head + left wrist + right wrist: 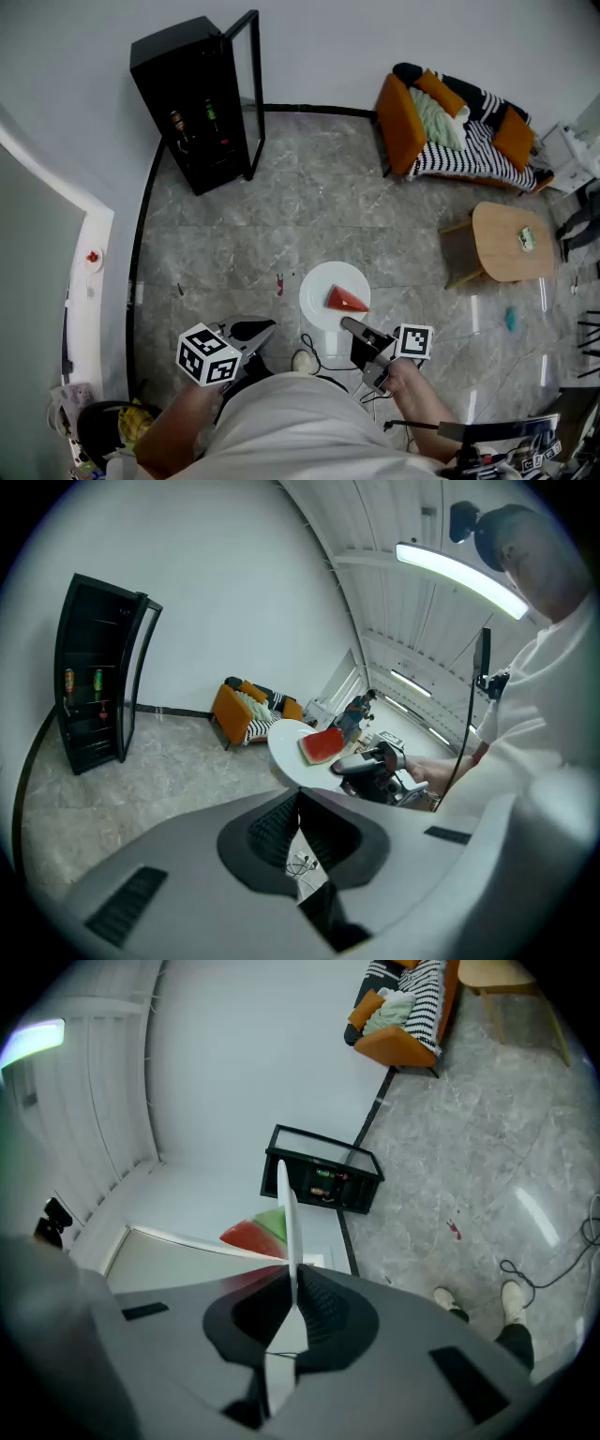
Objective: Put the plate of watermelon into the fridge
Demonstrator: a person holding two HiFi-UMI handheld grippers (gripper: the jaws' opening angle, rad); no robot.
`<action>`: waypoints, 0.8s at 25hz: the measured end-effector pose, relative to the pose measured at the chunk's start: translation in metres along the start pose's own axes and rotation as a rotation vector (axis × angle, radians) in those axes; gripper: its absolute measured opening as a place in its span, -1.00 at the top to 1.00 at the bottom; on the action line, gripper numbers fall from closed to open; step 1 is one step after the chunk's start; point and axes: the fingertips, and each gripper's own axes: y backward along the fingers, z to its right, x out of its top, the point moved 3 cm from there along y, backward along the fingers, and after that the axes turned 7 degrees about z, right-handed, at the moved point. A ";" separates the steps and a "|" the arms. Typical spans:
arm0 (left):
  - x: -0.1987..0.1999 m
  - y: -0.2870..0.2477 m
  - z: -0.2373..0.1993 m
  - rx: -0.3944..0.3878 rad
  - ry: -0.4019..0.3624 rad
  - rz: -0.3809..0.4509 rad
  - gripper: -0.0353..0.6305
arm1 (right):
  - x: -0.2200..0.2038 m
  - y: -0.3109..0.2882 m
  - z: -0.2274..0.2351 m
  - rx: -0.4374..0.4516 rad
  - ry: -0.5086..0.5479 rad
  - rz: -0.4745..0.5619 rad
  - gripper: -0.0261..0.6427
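A white plate (323, 281) carries a red watermelon wedge (347, 300) and hangs over the marble floor. My right gripper (349, 325) is shut on its near rim. In the right gripper view the plate (289, 1213) stands edge-on between the jaws, with the watermelon (255, 1235) to its left. The black fridge (187, 103) stands at the far left wall, its glass door swung open. My left gripper (262, 328) hangs left of the plate, apart from it. In the left gripper view its jaws (300, 803) meet with nothing held. That view also shows the plate (286, 747) and the fridge (94, 667).
Bottles (192, 122) sit on the fridge shelves. An orange sofa (450, 122) with striped cushions stands at the back right, and a small wooden table (506, 242) is nearer right. A cable (319, 352) lies by the person's shoe (305, 359).
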 end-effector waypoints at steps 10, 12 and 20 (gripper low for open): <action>-0.013 -0.017 0.037 0.043 -0.022 -0.022 0.86 | 0.013 0.045 0.021 -0.015 0.025 -0.006 0.85; -0.012 -0.011 0.037 0.063 -0.023 -0.019 0.86 | 0.014 0.040 0.021 -0.009 0.031 -0.021 0.85; -0.007 0.017 0.007 0.108 -0.017 0.014 0.86 | 0.000 -0.024 0.011 -0.001 0.100 -0.134 0.85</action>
